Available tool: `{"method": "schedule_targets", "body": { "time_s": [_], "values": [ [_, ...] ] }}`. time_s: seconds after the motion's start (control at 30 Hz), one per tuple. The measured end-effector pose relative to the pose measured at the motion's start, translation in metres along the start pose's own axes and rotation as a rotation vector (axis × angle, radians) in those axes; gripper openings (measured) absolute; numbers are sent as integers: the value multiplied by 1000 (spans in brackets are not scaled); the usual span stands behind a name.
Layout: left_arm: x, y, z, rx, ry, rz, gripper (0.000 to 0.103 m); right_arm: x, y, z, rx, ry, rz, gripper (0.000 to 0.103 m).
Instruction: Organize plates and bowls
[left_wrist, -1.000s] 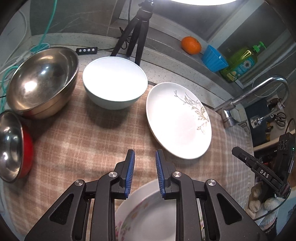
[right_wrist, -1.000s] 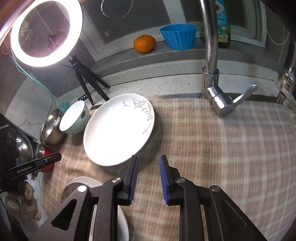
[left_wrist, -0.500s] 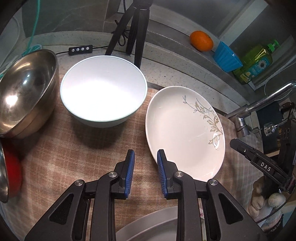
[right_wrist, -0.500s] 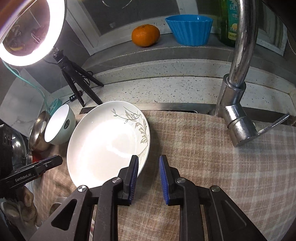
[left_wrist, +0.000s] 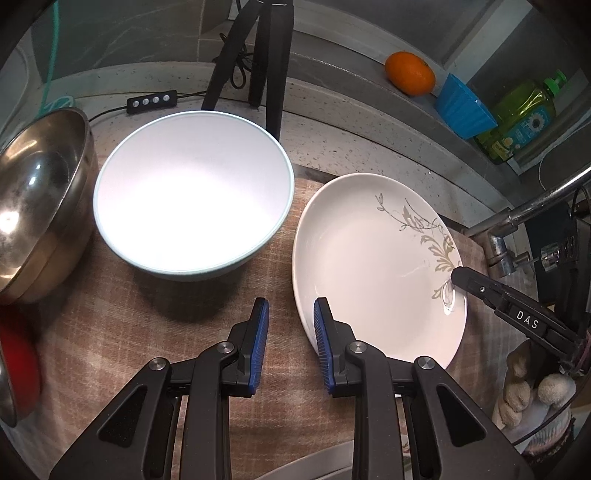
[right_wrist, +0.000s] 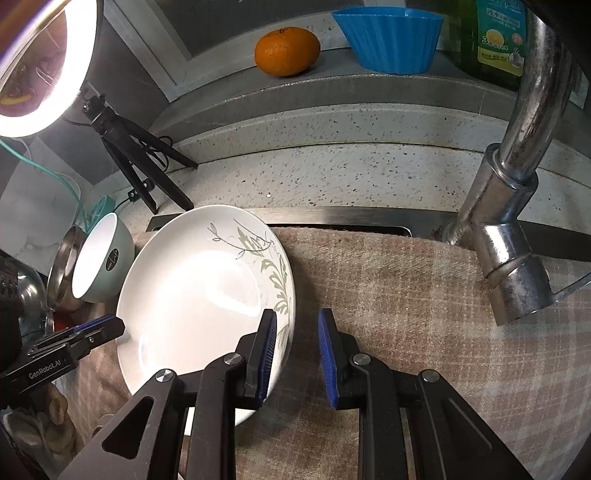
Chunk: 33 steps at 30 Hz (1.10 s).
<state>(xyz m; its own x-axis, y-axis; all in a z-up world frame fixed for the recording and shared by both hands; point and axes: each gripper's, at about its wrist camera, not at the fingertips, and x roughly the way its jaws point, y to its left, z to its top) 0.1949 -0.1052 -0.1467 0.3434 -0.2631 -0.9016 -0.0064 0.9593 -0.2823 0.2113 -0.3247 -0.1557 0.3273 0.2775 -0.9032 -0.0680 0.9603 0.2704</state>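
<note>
Left hand-held gripper (left_wrist: 291, 345): jaws slightly spread, nothing pinched. They straddle the near-left rim of the white leaf-patterned plate (left_wrist: 369, 266); one blue pad is over the plate's edge, the other over the checked cloth (left_wrist: 129, 332). Contact with the rim cannot be told.

Right hand-held gripper (right_wrist: 296, 356): jaws slightly spread, nothing pinched. Its left pad sits over the plate's right rim, its right pad over bare cloth. In the left wrist view its black fingertip shows at the plate's far-right edge, by the leaf print.

The plate lies flat on the cloth covering the table, between the two grippers.

Just left of the plate: pale-blue bowl with white inside (left_wrist: 192, 210), upright on the cloth, close to the plate but not touching. Left of it, a large steel bowl (left_wrist: 33, 206), seemingly touching the blue bowl's side. A red-sided steel bowl (left_wrist: 14, 373) is at the near-left edge.

Behind: tripod legs (left_wrist: 258, 55) and an inline switch (left_wrist: 151, 100) on the speckled counter. Chrome faucet (right_wrist: 517, 206) at right.

On the far ledge: orange (right_wrist: 286, 46), blue fluted cup (right_wrist: 391, 37), green dish-soap bottle (left_wrist: 517, 118). Lit ring light (right_wrist: 48, 66) upper left.
</note>
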Motion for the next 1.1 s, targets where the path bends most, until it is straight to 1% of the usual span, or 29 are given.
{"method": "schedule_targets", "body": {
  "time_s": [0.2, 0.23, 0.27, 0.33, 0.4, 0.43, 0.5, 0.67, 0.87, 1.1],
  "values": [
    [6, -1, 3, 1, 4, 4, 22, 5, -1, 1, -5, 14, 11, 19],
    [6, -1, 4, 3, 1, 9, 21, 7, 0, 2, -5, 17, 15, 18],
    [7, -2, 4, 9, 4, 10, 17, 8, 0, 3, -7, 20, 15, 16],
    [8, -3, 5, 12, 5, 8, 16, 9, 0, 4, -10, 19, 12, 14],
    [9, -6, 6, 28, 5, 10, 11, 10, 0, 5, -6, 22, 25, 11],
    [8, -7, 6, 31, 6, 11, 11, 10, 0, 5, -5, 25, 29, 8],
    [10, -9, 7, 36, 7, 13, 8, 11, 3, 5, -13, 24, 21, 7],
    [10, -12, 6, 42, 5, 28, 8, 10, 5, 6, -5, 24, 16, 7],
    [6, -9, 6, 30, 11, 27, 8, 4, 9, 2, -19, 24, 7, 7],
    [-5, -12, 0, 43, 0, 19, 8, -9, 13, -4, -14, 6, 6, 7]
  ]
}}
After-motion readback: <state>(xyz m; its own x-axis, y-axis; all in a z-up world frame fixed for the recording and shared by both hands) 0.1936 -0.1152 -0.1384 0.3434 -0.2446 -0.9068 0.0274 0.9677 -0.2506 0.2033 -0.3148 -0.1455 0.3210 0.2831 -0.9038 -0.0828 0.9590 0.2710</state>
